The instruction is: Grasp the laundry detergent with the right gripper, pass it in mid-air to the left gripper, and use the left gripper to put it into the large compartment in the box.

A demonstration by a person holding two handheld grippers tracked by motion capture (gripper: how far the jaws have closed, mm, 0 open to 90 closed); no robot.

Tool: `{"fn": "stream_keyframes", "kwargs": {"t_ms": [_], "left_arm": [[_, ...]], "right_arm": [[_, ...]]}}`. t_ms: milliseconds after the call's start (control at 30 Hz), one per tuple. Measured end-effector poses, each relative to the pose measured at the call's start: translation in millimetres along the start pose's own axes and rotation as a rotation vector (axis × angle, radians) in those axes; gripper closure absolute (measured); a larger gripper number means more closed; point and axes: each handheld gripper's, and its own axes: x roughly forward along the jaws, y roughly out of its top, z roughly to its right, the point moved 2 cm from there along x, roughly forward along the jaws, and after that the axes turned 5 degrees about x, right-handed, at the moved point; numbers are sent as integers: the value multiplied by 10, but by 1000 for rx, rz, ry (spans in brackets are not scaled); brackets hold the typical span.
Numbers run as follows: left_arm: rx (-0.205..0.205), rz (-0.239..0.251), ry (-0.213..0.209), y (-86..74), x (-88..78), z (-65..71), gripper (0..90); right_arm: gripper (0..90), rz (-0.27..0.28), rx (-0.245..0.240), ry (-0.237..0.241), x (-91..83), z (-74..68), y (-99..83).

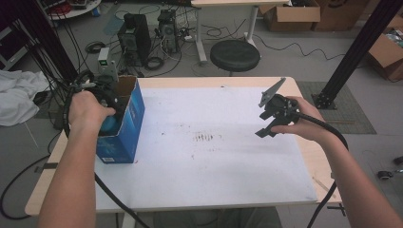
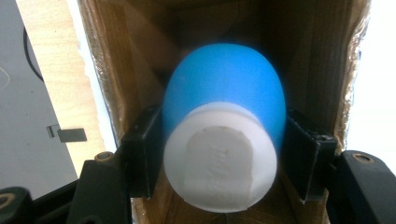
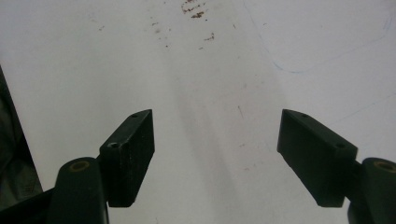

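Left hand-held gripper (image 2: pixel 224 154) clamps blue bottle (image 2: pixel 224 102) inside box (image 1: pixel 128 123); right hand-held gripper (image 3: pixel 217 158) gapes empty.

The table (image 1: pixel 304 156) has a light wood top, and a big white sheet (image 1: pixel 209 161) covers most of it. A blue box (image 1: pixel 124 124) with its top open stands on the left side of the sheet. Small brown spots (image 1: pixel 205 137) mark the middle of the sheet.

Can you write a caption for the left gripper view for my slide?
The left hand-held gripper squeezes a blue bottle with a white cap inside a cardboard box.
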Motion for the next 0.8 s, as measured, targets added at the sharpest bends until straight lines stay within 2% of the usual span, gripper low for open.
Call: {"fn": "stream_keyframes", "kwargs": {"t_ms": [800], "left_arm": [[13, 4, -10, -11, 16, 40, 377]], "right_arm": [[275, -4, -1, -6, -13, -16, -5]]}}
